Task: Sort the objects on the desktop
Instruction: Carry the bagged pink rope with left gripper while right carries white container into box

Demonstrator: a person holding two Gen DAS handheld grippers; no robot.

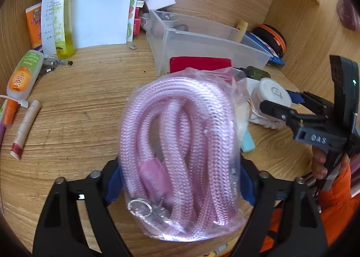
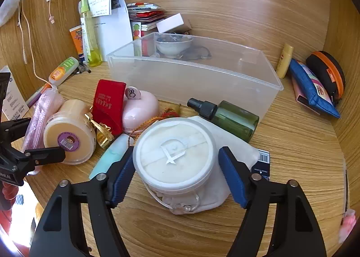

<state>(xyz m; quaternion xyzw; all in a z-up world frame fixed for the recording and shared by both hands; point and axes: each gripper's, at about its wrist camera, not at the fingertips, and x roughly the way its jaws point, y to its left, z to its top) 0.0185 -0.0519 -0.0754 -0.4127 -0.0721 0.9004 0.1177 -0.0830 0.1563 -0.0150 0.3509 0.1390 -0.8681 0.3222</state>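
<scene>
My left gripper (image 1: 180,182) is shut on a clear bag of pink rope (image 1: 180,144) and holds it above the wooden desk, in front of the clear plastic bin (image 1: 202,47). In the right wrist view the bagged rope (image 2: 42,113) shows at the left. My right gripper (image 2: 175,173) is open, its blue pads on either side of a round white lidded tub (image 2: 173,153) that rests on a white cloth pouch (image 2: 236,144). The left pad (image 2: 121,176) is close to the tub; the right pad (image 2: 231,176) stands apart. The clear bin (image 2: 193,74) lies just beyond.
Near the tub lie a green spray bottle (image 2: 227,115), a red pouch (image 2: 110,106), a pink case (image 2: 139,108), a cream jar (image 2: 69,135) and a mint tube (image 2: 110,155). A yellow bottle (image 1: 61,16), papers and tubes stand at the back left. Pouches (image 2: 315,90) lie at the right wall.
</scene>
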